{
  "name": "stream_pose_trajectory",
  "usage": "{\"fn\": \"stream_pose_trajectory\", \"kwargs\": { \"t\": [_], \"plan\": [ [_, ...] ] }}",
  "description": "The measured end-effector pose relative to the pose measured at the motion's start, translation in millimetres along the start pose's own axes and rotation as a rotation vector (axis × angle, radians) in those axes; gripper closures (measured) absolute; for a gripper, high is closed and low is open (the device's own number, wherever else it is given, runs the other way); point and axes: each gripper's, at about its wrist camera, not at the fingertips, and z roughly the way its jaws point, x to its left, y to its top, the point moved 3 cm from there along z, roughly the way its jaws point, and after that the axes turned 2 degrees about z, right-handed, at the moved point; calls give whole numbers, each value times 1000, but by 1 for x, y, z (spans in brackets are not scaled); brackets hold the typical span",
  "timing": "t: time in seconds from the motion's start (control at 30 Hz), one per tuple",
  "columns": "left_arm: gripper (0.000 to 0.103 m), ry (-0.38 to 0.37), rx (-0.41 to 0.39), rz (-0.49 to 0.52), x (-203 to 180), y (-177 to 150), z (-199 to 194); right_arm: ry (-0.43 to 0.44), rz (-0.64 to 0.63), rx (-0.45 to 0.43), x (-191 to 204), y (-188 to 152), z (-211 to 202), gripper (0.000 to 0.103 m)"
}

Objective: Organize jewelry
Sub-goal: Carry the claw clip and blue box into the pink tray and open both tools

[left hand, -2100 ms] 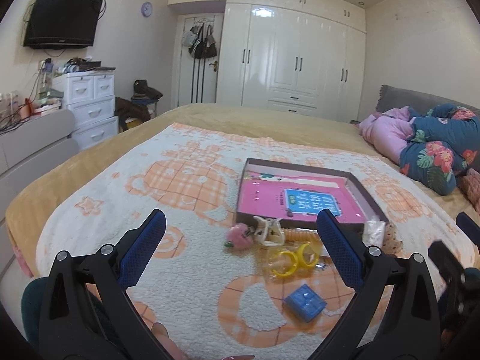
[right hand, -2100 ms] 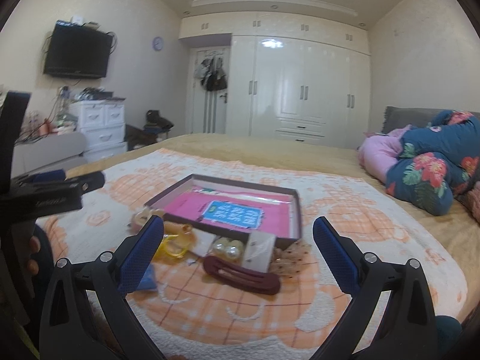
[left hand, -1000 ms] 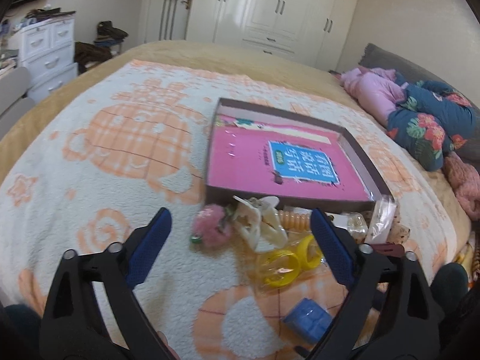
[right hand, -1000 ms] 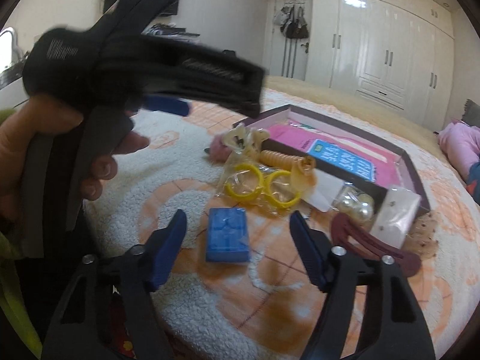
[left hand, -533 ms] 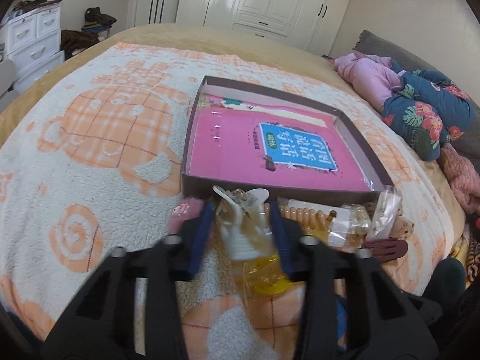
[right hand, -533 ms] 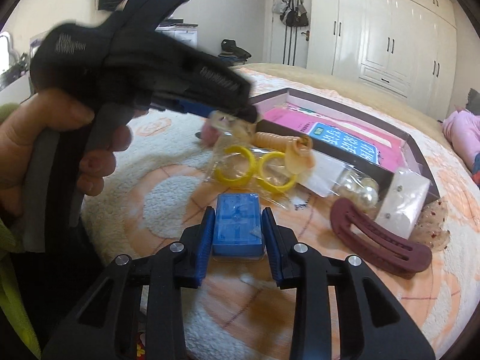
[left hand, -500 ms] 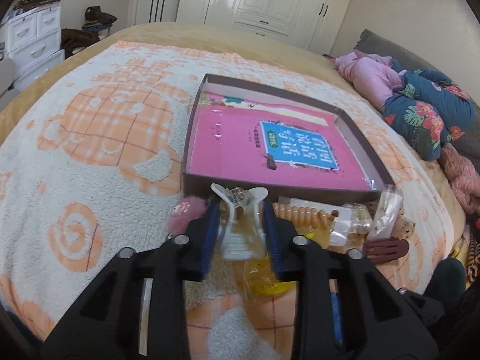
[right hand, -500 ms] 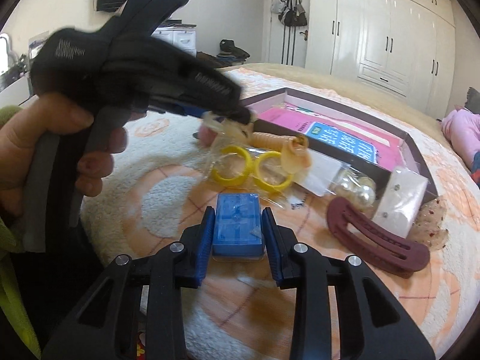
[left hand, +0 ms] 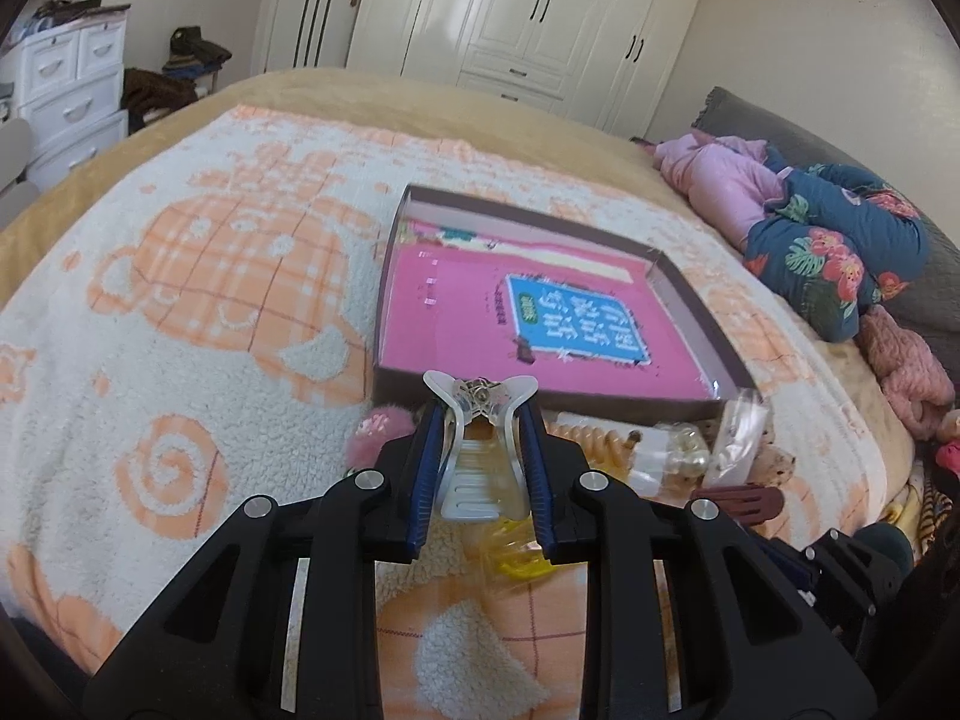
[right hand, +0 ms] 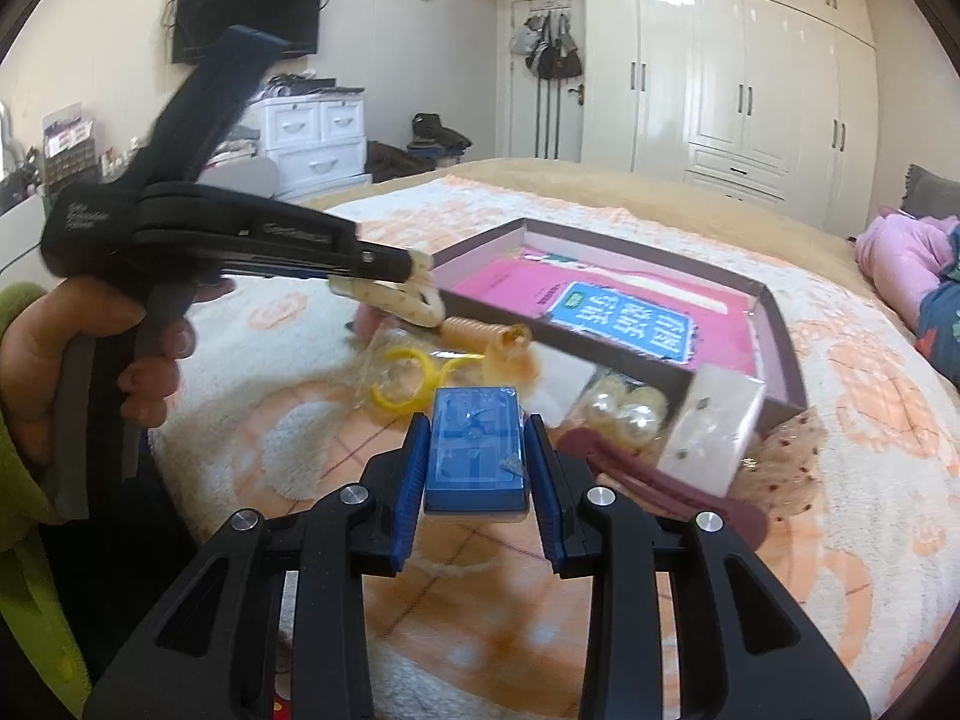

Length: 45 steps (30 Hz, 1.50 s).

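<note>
My left claw (left hand: 480, 468) grips the white hair clip (left hand: 480, 450), lifted just near the box (left hand: 690, 300); my right claw (right hand: 477, 468) clamps the blue case (right hand: 474, 450) above the bed. I should carry each over the box's near wall, keeping both level, before letting go.

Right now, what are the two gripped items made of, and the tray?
Hair claw clip in the left gripper: looks like glossy cream plastic with a small metal spring at the hinge. Blue box in the right gripper: probably hard plastic, moulded lid, glossy. Tray: thin flat walls, matte brown, likely cardboard.
</note>
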Motion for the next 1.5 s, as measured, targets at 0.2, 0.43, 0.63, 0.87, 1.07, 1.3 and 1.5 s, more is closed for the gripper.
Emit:
{"fn": "stream_pose_trajectory", "kwargs": {
  "t": [0.2, 0.43, 0.63, 0.87, 1.07, 1.3, 1.5],
  "plan": [
    [85, -6, -30, 28, -13, 12, -5, -54, 49, -42, -25, 15, -12, 72],
    [84, -12, -65, 42, -21, 31, -1, -123, 91, -77, -60, 35, -17, 72],
    [84, -13, -92, 47, -28, 52, 8, -164, 104, -78, -92, 50, -15, 72],
    [84, -19, -100, 51, -35, 70, 30, -208, 110, -81, -117, 62, -3, 72],
    [84, -24, -81, 61, -38, 71, 56, -218, 106, -40, -130, 71, 23, 72],
    [84, -25, -21, 63, -31, 59, 81, -216, 122, -17, -143, 83, 53, 72],
    [84, -33, 1, 74, -30, 54, 92, -213, 121, 30, -149, 84, 78, 72]
  ]
}}
